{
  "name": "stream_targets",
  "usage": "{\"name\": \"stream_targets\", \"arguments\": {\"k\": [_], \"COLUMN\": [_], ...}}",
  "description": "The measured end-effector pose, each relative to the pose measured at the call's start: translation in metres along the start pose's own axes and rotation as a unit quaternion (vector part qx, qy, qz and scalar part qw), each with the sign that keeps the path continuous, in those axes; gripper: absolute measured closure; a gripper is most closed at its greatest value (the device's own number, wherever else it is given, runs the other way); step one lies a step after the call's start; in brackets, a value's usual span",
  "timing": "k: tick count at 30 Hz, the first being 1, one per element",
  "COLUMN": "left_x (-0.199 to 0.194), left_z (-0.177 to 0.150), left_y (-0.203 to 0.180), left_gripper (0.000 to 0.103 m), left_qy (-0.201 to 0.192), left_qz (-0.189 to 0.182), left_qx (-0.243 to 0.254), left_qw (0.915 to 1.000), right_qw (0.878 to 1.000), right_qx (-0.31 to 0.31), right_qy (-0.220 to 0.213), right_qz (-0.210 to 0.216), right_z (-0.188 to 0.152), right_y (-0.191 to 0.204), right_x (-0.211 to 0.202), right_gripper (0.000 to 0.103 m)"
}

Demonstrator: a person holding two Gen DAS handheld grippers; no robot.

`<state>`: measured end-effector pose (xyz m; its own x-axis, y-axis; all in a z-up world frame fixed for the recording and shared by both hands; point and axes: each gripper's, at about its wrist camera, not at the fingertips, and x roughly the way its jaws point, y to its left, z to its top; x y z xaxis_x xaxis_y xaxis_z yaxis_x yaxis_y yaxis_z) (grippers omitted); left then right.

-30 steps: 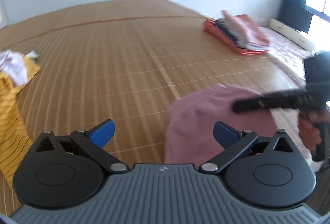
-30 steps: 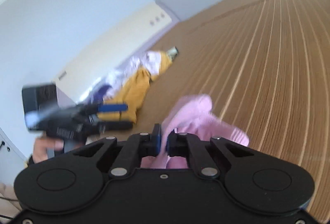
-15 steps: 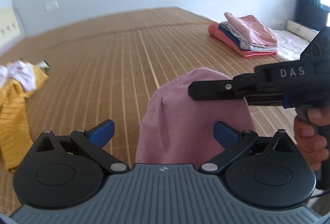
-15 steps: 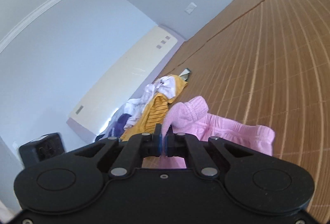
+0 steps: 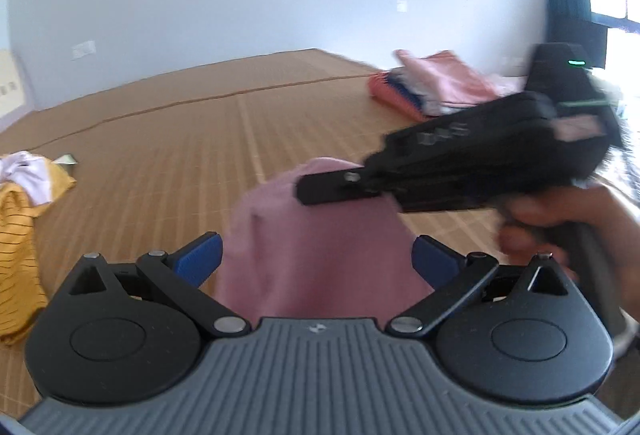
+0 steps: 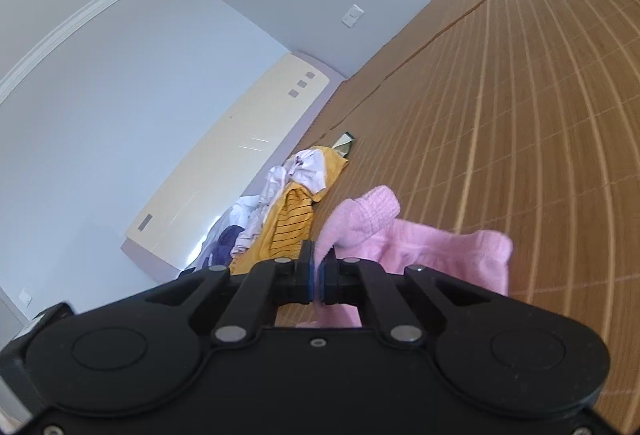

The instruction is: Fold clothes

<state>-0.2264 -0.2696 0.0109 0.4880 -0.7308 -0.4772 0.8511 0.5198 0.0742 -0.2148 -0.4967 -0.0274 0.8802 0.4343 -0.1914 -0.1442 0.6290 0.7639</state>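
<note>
The right claw (image 6: pixel 317 277) is clamped tight on a pink garment (image 6: pixel 420 255), a soft, fuzzy knit with a thick ribbed cuff that curls up above the pinch. The cloth is squeezed thin between the 2 blue pads and then billows out into loose, rounded folds that hang above the bamboo mat (image 6: pixel 520 95). From the left wrist view the same pink garment (image 5: pixel 320 255) drapes down like a small tent from the black fingers of the right claw (image 5: pixel 340 187), which a hand (image 5: pixel 560 227) holds by its grip.

The left claw (image 5: pixel 316 259) stands wide open, its ridged blue pads (image 5: pixel 198 259) set either side of the hanging cloth without pressing on it; whether they brush the fabric I cannot tell.

The mat is made of narrow tan slats with pale stitched lines and a darker seam running across it. At its left edge lies a rumpled heap of clothes (image 5: pixel 24 203): mustard-yellow cloth with thin dark stripes, and crumpled white pieces on top. Far across the mat sits a flat, squared-off folded stack (image 5: pixel 432 87) in coral, blue and pale pink layers. A smooth cream headboard panel (image 6: pixel 240 155) stands against the plain pale wall.
</note>
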Motion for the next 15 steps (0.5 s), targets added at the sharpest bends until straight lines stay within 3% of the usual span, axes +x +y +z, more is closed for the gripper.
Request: {"name": "stream_targets", "arguments": {"k": [4, 8, 10, 12, 15], "left_x": [0.004, 0.013, 0.016, 0.017, 0.017], "left_z": [-0.007, -0.012, -0.013, -0.013, -0.011], "left_y": [-0.016, -0.024, -0.023, -0.014, 0.000], "left_gripper": [0.001, 0.006, 0.041, 0.067, 0.080], "left_qy": [0.010, -0.001, -0.009, -0.014, -0.015], "left_qz": [-0.023, 0.010, 0.028, 0.036, 0.020], "left_qx": [0.044, 0.088, 0.098, 0.087, 0.082], "left_qw": [0.9987, 0.9961, 0.9947, 0.9954, 0.9963], "right_qw": [1.000, 0.998, 0.997, 0.996, 0.996], "right_qx": [-0.001, -0.017, -0.034, -0.046, -0.054], "right_qy": [0.019, 0.047, 0.057, 0.060, 0.060], "right_qz": [0.013, 0.038, 0.045, 0.043, 0.035], "right_z": [0.004, 0.003, 0.002, 0.000, -0.002], "right_y": [-0.006, 0.002, 0.009, 0.014, 0.015], "right_x": [-0.002, -0.002, -0.001, -0.002, -0.003], "right_gripper": [0.099, 0.099, 0.099, 0.099, 0.099]}}
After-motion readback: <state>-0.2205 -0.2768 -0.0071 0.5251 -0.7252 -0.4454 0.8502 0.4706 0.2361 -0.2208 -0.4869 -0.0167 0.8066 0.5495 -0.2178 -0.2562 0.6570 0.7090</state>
